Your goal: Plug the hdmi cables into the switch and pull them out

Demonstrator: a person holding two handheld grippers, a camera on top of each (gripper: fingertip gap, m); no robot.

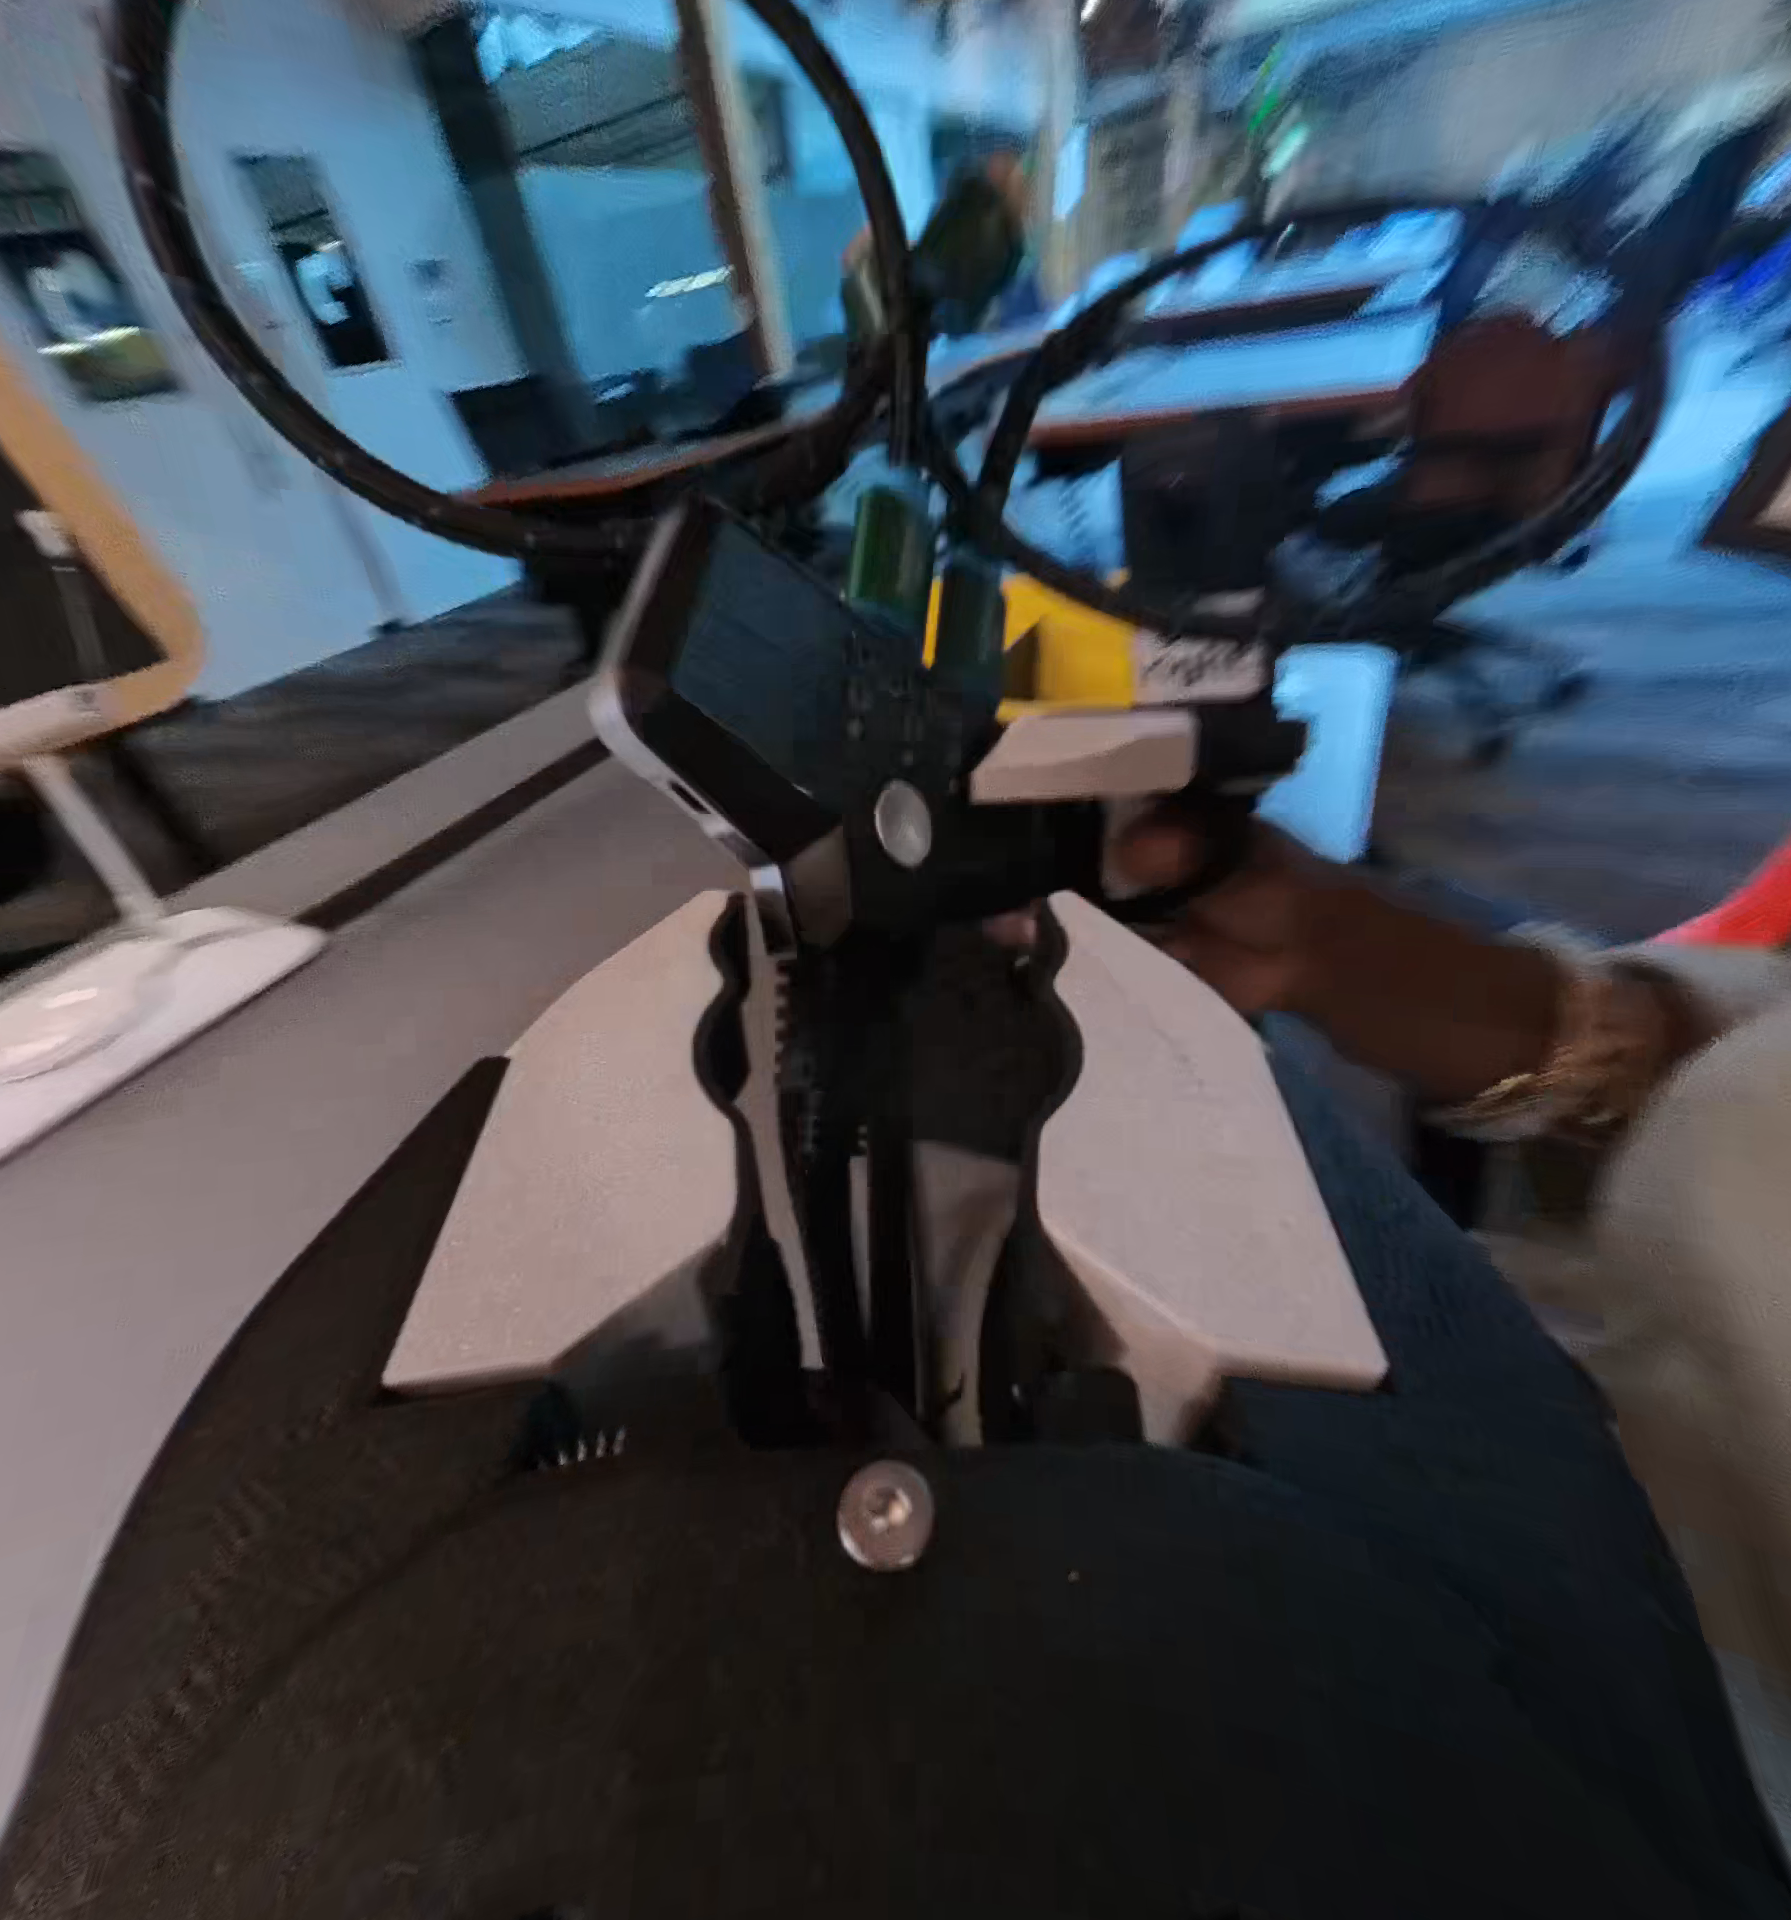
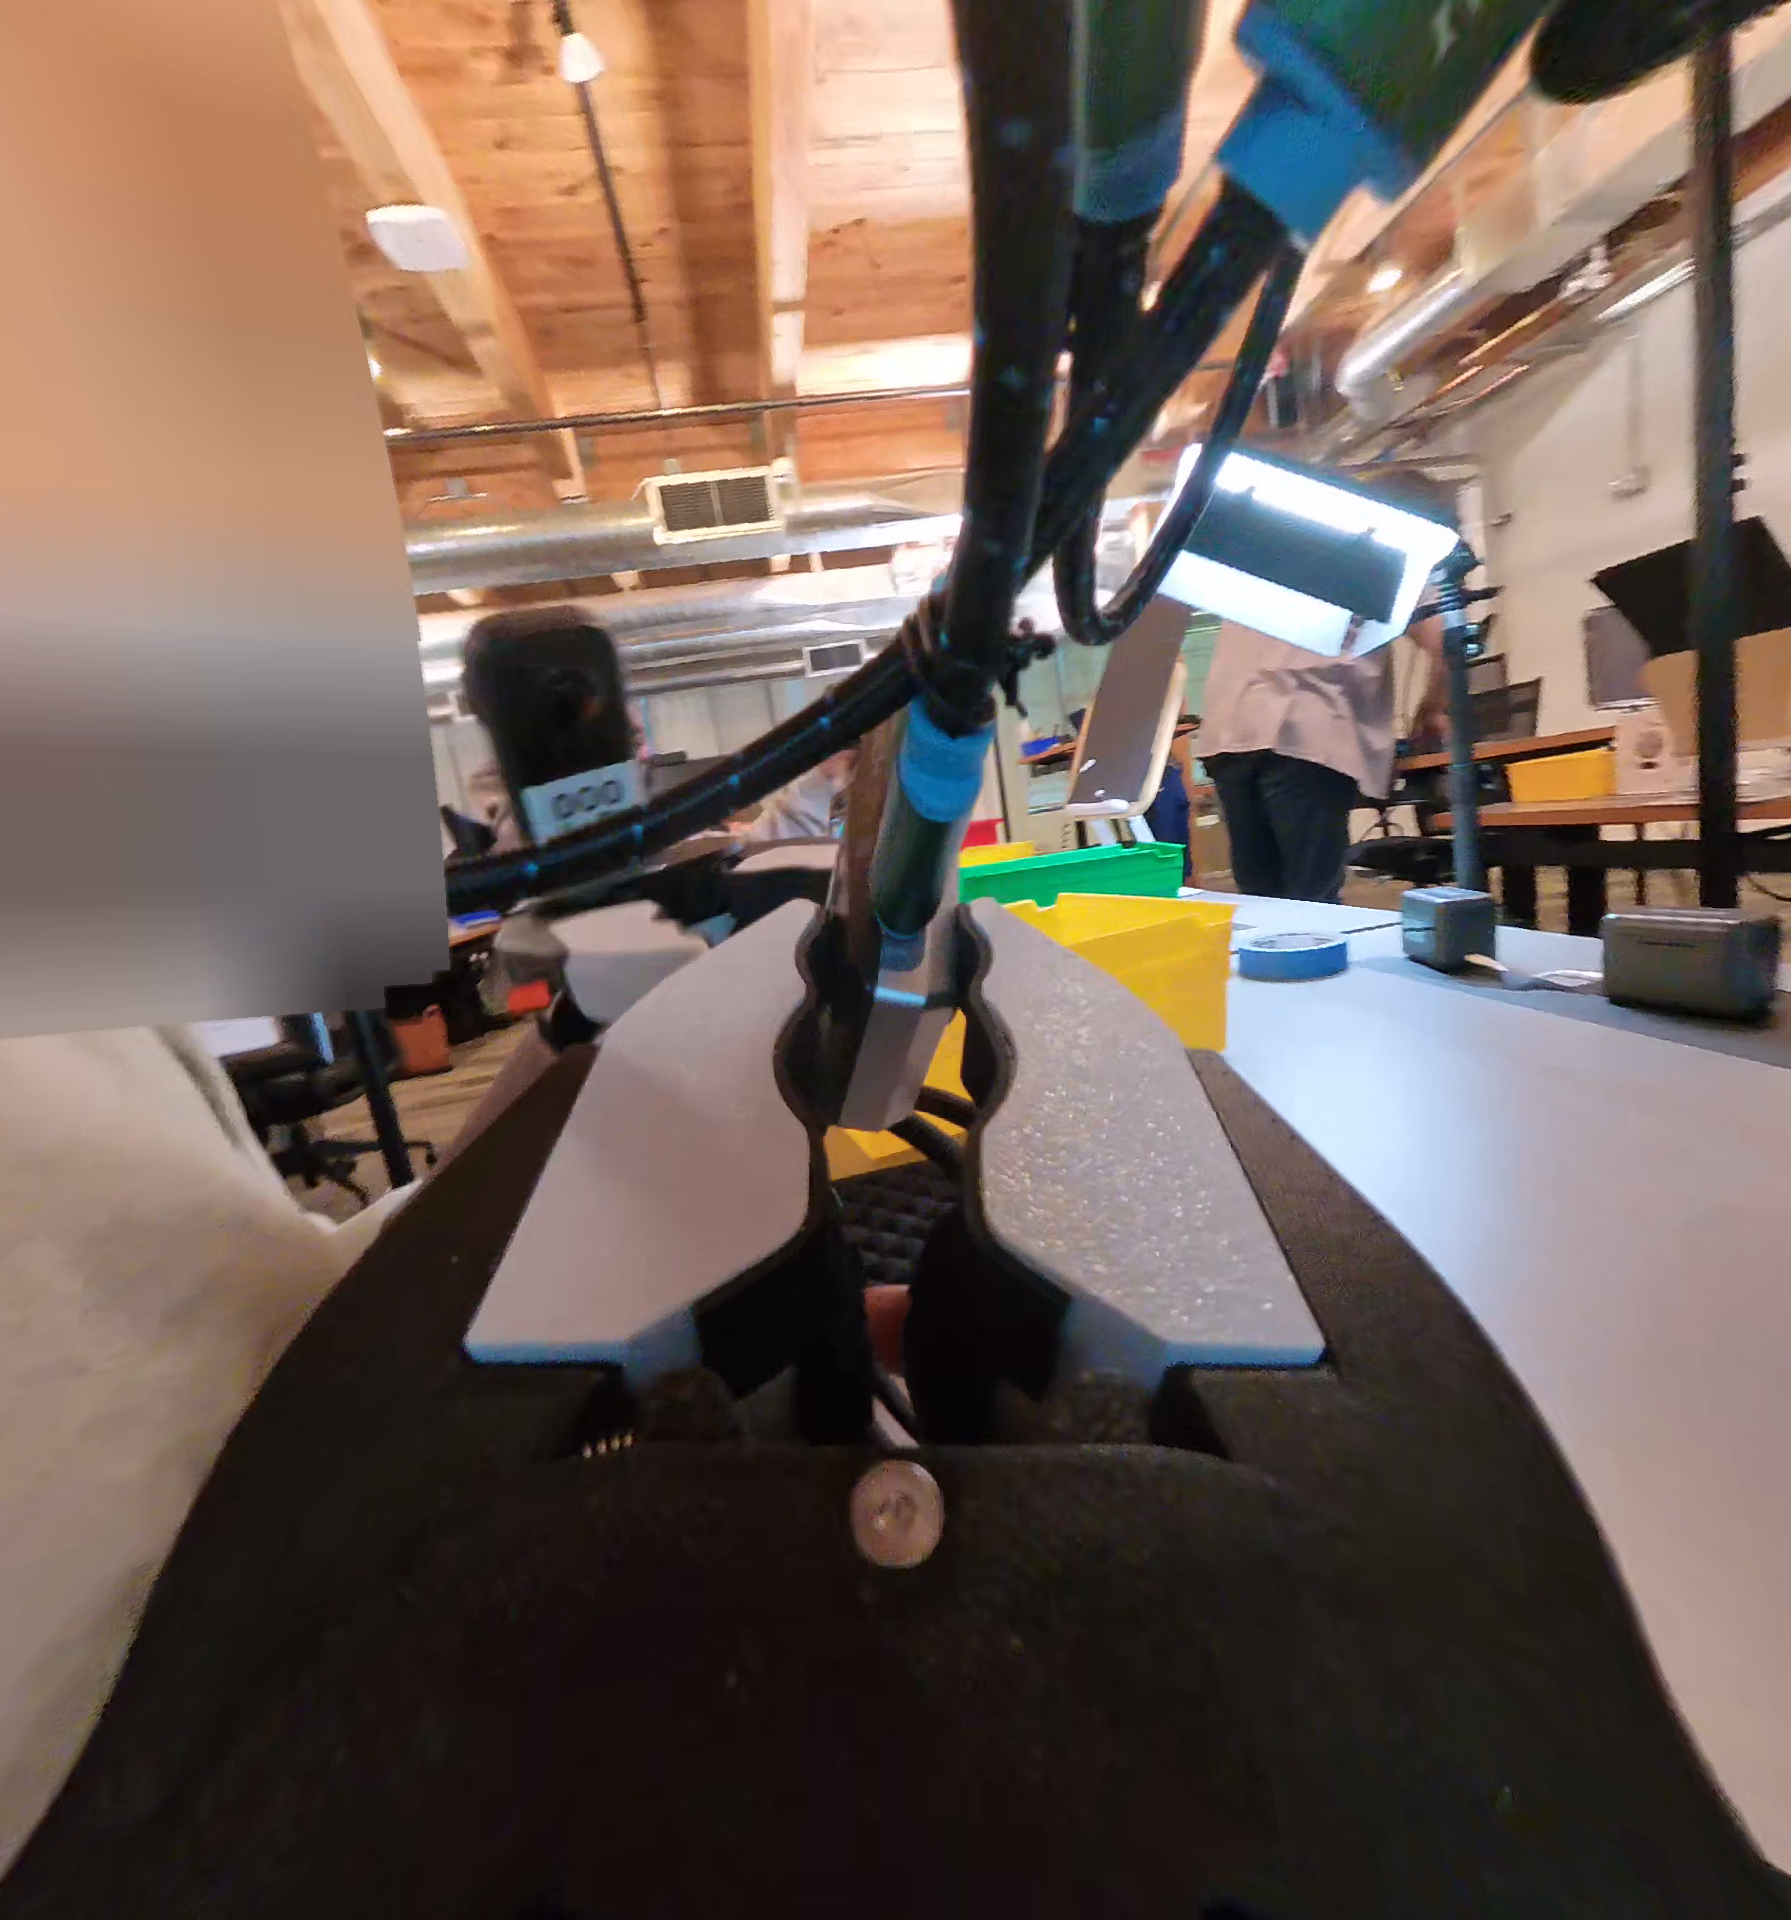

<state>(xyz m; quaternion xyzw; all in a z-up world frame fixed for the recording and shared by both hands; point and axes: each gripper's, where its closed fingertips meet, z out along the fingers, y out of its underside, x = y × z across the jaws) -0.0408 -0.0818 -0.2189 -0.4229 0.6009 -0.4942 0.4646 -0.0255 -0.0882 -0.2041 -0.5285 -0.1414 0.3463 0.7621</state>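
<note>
While both views are tilted and blurred, the switch (image 1: 766, 665) shows as a dark flat box held in the air above the tabletop (image 1: 247, 1195), long axis slanting up-left, two green-shelled plugs (image 1: 891, 551) at its upper edge. The left claw (image 1: 886, 925) pinches its lower corner. The right claw (image 2: 896, 997) pinches a silver connector (image 2: 896, 1039), its cable (image 2: 984, 416) rising up and away.

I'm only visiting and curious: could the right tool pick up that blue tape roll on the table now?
Probably not yet. The right tool is shut on an HDMI plug, so it must release that first. Nothing seems to stand before the blue tape roll.
</note>
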